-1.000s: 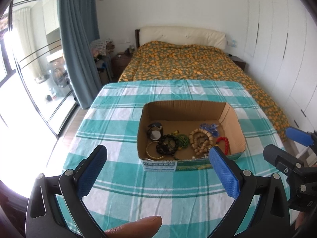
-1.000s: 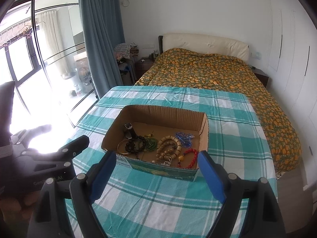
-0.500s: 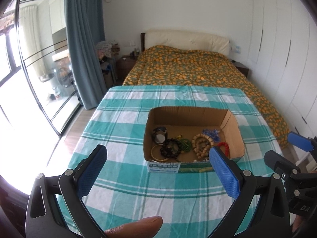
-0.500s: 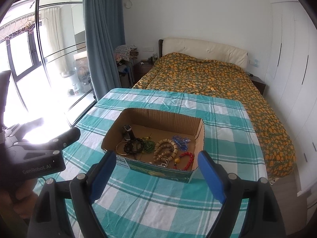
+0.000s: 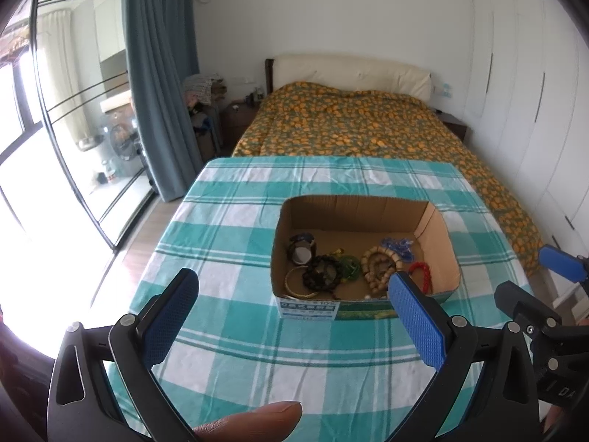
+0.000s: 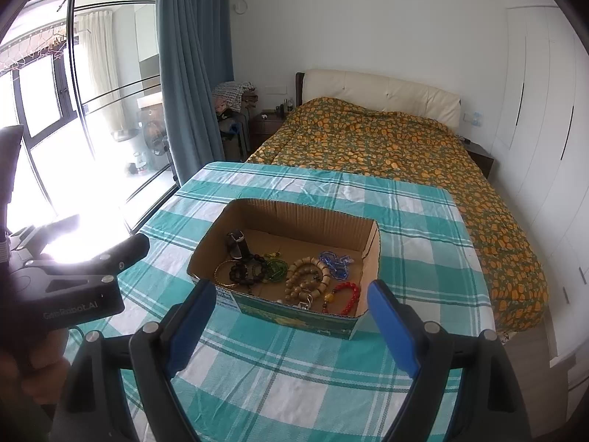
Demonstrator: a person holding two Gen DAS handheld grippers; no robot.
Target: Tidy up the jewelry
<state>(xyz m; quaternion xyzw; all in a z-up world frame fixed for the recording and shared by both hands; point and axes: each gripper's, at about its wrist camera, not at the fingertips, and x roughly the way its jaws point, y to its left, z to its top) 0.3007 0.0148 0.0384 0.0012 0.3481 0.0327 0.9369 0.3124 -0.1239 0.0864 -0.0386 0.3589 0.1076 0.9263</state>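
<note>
**Both claws poised short of the jewelry box**

A cardboard box (image 5: 438,246) sits near the middle of the worktop (image 5: 228,228), which is covered with a teal checked cloth. All the jewelry lies loose on the box floor: a watch (image 6: 237,245) at the far left, a thin gold bangle (image 5: 294,278) and a dark bead bracelet (image 5: 322,272) at the front left, a green bead string (image 5: 349,265) in the middle, a coil of wooden beads (image 6: 307,276) beside it, a blue piece (image 6: 335,261) toward the back right, and a red bead bracelet (image 6: 348,294) at the front right.

The left claw (image 5: 294,316) hangs released and empty, its blue pads spread wide, above the cloth on the near side of the box. The right claw (image 6: 291,328) is likewise spread and empty, also short of the near wall.

The step in hand appears to be the approach before a first pick. Several strands touch or overlap, so it would be wise to start with a piece that lies apart: the red bracelet for the right claw, or the watch for the left. Come in over the near wall from above, not through it, and narrow the pads before descending so they close on one strand only. Lift slowly and watch for neighbours snagging. If the box slides, the other claw could steady its wall. Where the sorted pieces should go cannot be told from these views.
</note>
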